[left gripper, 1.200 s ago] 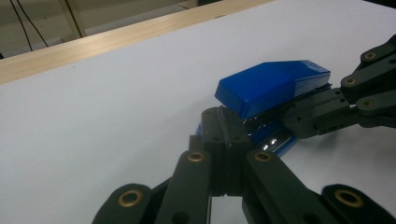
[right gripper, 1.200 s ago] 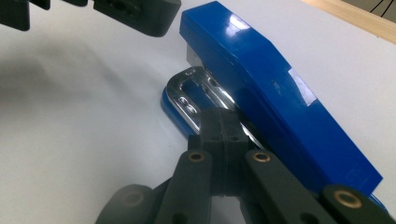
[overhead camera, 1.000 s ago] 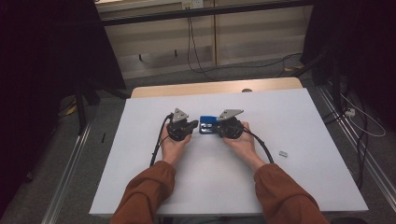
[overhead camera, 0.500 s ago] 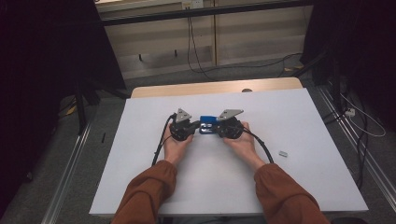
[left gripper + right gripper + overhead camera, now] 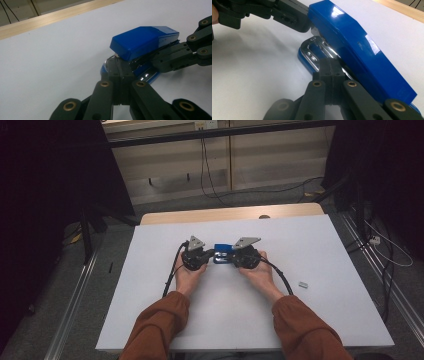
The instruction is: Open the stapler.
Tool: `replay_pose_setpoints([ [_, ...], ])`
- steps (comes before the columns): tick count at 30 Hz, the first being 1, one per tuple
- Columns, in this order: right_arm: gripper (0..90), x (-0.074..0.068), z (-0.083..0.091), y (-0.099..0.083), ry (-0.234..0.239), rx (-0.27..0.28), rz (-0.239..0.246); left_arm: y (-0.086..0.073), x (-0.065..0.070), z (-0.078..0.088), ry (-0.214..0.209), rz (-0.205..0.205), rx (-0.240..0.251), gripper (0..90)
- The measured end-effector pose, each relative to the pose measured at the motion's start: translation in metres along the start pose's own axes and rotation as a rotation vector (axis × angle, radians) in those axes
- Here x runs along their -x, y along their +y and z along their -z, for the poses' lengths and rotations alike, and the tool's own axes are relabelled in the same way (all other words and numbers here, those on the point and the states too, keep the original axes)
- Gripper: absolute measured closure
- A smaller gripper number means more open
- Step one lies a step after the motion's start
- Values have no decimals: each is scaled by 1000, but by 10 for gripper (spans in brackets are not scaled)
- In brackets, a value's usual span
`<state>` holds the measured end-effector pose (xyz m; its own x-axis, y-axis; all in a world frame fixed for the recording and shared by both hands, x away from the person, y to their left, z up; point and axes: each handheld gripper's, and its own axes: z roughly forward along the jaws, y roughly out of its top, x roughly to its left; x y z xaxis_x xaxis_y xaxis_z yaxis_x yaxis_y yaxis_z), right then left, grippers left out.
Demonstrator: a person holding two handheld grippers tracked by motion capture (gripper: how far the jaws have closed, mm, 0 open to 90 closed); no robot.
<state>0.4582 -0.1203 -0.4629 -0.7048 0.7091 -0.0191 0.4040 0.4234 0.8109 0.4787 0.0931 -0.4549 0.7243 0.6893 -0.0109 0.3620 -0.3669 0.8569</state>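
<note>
White table (image 5: 150, 320): closed tongs (image 5: 214, 256) against stapler (image 5: 222, 249)

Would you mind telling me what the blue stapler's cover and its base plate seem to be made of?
The stapler's cover looks like glossy moulded plastic: even blue colour, soft bright highlights. The base plate looks like polished metal, probably chromed steel: silvery and mirror-like, with stamped slots. The exact metal can't be told.

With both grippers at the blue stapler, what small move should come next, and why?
Probably a gentle lift of the top cover. Both the left gripper and the right gripper have shut jaws wedged at the stapler between its blue cover and metal base plate, so it looks set to be pried open.
</note>
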Motion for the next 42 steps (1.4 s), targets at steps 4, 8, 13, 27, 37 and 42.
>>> replay_pose_setpoints([
  [4, 900, 0, 0, 0, 0, 0, 0, 1, 0, 0, -5, 1, 3, 900],
  [8, 900, 0, 0, 0, -1, 0, 0, 2, 1, 0, -2, 4, 7, 900],
  [13, 900, 0, 0, 0, -2, 1, 0, 3, 3, 1, 3, 6, 15, 900],
  [27, 900, -1, 0, 0, -7, -2, 1, 9, 4, 4, -1, 2, 42, 900],
  [37, 900, -1, -1, 0, -8, -1, 2, 13, 5, 5, -4, 2, 54, 900],
  [42, 900, -1, -1, 0, -8, -1, 2, 14, 5, 6, -7, 0, 57, 900],
])
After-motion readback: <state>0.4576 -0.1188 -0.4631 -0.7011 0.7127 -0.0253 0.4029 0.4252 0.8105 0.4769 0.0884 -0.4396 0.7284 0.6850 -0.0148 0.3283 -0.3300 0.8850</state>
